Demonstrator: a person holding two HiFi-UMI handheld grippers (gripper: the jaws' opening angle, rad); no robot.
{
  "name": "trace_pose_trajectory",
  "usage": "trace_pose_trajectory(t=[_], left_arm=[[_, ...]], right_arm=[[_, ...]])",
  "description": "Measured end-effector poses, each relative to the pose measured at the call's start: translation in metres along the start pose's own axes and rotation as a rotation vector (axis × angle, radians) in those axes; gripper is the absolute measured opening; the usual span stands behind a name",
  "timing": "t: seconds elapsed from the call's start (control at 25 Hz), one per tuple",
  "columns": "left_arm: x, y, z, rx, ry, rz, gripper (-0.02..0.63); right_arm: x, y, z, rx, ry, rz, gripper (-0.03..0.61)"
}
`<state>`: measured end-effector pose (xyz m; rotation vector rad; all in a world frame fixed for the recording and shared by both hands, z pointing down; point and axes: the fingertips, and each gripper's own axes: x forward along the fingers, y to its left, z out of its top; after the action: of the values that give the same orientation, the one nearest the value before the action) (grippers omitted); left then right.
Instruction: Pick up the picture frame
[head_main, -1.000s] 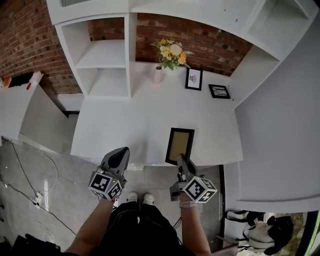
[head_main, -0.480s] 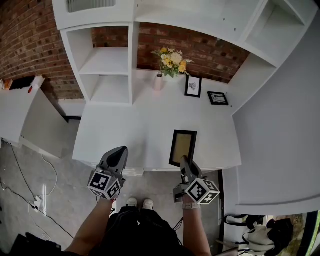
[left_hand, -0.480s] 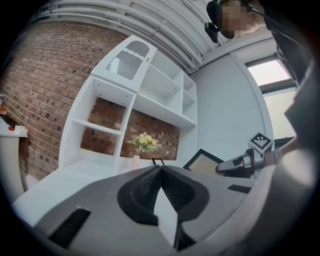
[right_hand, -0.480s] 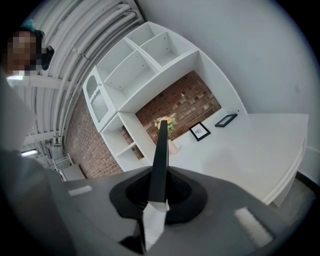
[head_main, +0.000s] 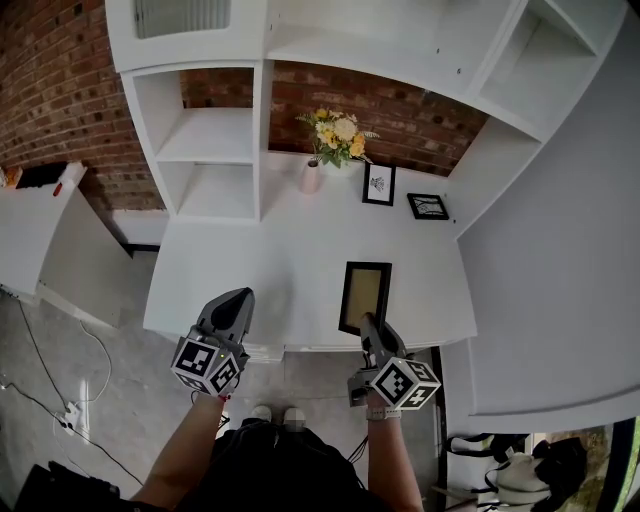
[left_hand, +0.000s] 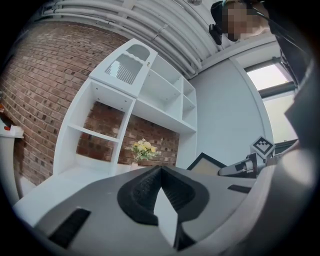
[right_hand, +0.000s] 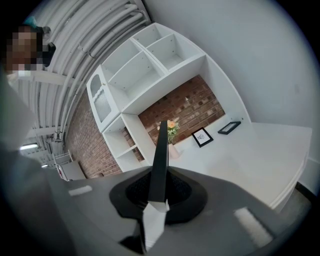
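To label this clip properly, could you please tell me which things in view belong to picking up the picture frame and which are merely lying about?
Part of the job: picture frame, gripped at its near edge by the right gripper.
Just lying about: flower vase, framed print, small black frame, shelves; left gripper, shut and empty.

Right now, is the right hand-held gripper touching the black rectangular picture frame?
Touching. The right gripper view shows the right hand-held gripper closed on the edge of the black rectangular picture frame.
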<state>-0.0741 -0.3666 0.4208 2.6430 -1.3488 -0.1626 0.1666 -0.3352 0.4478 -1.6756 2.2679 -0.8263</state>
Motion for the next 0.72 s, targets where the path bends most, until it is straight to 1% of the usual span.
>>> trace_pose_trajectory(t=[0.2, 0.52, 0.72], left_arm=[[0.007, -0.001, 0.008, 0.011, -0.018, -0.008, 0.003], [0.013, 0.0, 0.013, 0.021, -0.037, 0.005, 0.003], [0.014, 0.003, 0.019, 0.026, -0.053, 0.012, 0.003]], right_arm=[[0.004, 0.003, 0.011, -0.036, -0.004, 0.003, 0.037], [0.01, 0.007, 0.022, -0.078, -0.012, 0.006, 0.035], [0.014, 0.014, 0.03, -0.149, -0.035, 0.007, 0.035]])
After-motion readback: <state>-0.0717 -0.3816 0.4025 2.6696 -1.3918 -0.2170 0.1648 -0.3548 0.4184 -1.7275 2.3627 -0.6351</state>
